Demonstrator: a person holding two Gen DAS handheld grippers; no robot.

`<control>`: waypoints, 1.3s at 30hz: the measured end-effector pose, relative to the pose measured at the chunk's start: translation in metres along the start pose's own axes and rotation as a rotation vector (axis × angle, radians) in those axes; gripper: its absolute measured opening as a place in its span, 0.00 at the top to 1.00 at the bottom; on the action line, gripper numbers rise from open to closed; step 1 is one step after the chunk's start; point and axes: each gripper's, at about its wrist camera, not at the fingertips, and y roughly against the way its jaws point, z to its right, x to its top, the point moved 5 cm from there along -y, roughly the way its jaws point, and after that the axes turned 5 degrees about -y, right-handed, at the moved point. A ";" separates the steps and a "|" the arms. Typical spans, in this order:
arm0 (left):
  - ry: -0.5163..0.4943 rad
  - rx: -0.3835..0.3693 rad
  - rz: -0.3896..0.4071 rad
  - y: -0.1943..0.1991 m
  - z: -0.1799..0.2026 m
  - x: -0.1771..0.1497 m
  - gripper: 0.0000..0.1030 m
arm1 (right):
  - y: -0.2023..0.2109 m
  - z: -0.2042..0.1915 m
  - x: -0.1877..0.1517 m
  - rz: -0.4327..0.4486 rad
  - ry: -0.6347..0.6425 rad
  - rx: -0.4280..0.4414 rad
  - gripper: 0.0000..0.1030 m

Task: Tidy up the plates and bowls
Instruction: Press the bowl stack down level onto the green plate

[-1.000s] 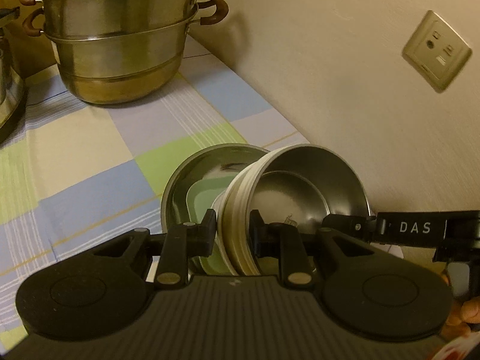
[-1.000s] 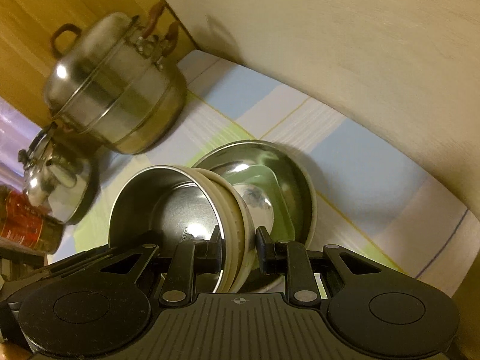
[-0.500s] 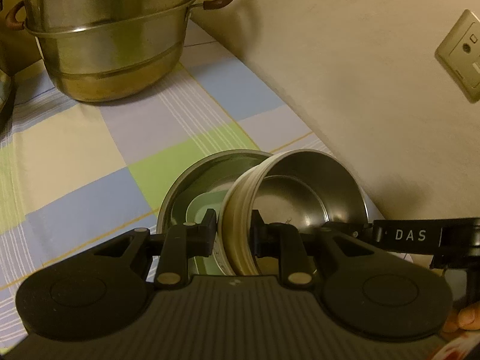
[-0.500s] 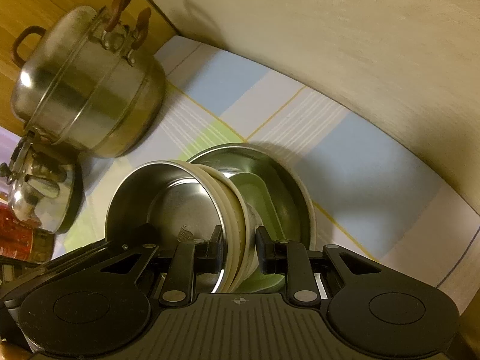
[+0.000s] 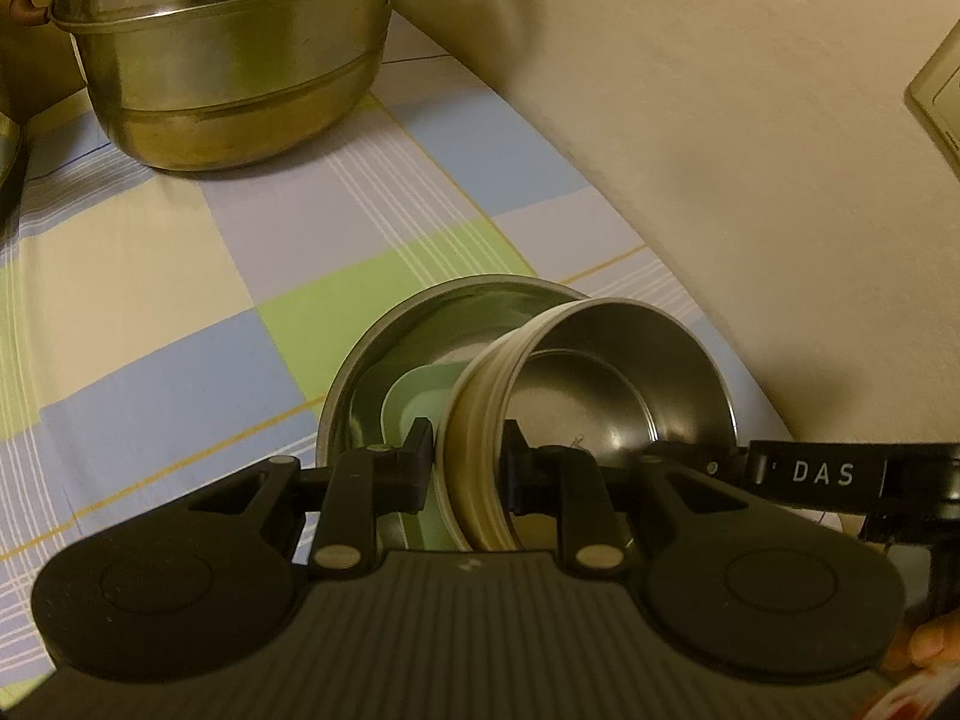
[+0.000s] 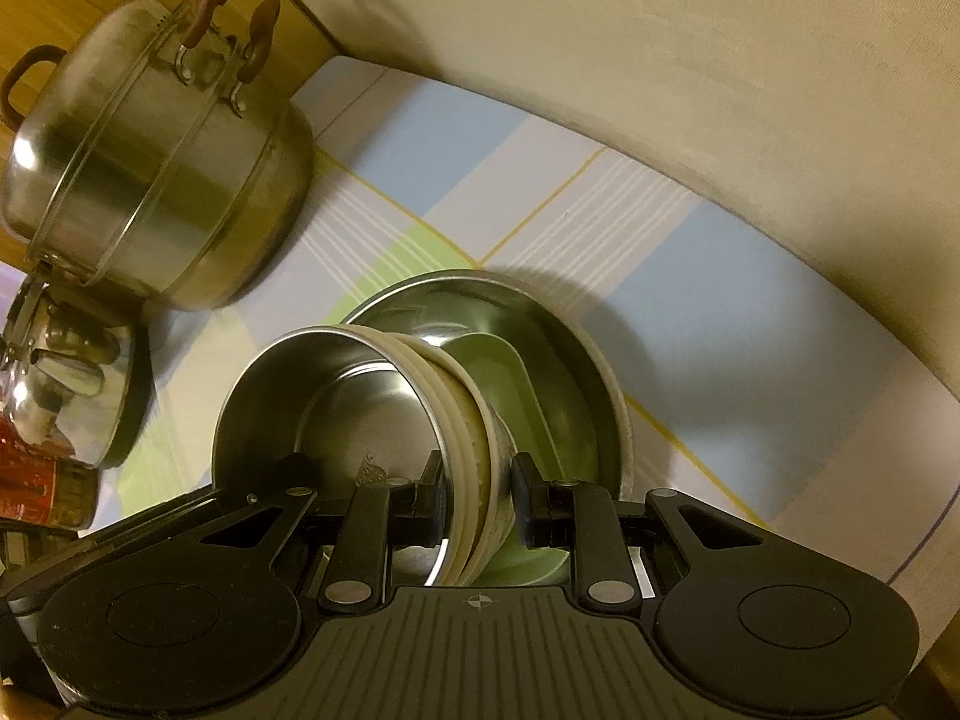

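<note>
A steel bowl with a cream outer wall (image 5: 606, 372) is held between both grippers, each on an opposite side of its rim. My left gripper (image 5: 465, 465) is shut on its wall. My right gripper (image 6: 477, 489) is shut on the far side of the same bowl (image 6: 366, 414). The bowl hangs tilted over a wide steel plate (image 5: 432, 312) that holds a pale green square dish (image 5: 420, 393). The plate (image 6: 576, 348) and the green dish (image 6: 510, 384) also show in the right wrist view. Whether the bowl touches the dish is hidden.
A large steel steamer pot (image 5: 228, 54) stands at the far end of the checked tablecloth (image 5: 150, 300). A steel kettle (image 6: 66, 378) and a red tin (image 6: 36, 486) sit near it. A beige wall (image 5: 720, 120) with a socket (image 5: 942, 96) runs along the table's edge.
Both grippers have moved forward and lower toward the steamer pot and the plate, carrying the bowl together. Their grip on the bowl is unchanged.
</note>
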 end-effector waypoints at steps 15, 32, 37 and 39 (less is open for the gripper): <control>-0.004 0.009 0.002 -0.010 0.001 -0.002 0.81 | -0.008 0.003 -0.001 0.034 0.006 0.018 0.78; -0.044 -0.021 0.033 -0.002 -0.001 -0.003 0.79 | 0.001 0.008 -0.003 0.060 0.029 0.063 0.76; -0.060 -0.022 0.069 0.010 -0.002 -0.001 0.78 | 0.014 0.004 -0.002 0.114 0.059 0.075 0.76; -0.064 -0.031 0.085 0.015 -0.002 -0.001 0.78 | 0.019 0.003 -0.002 0.132 0.072 0.084 0.76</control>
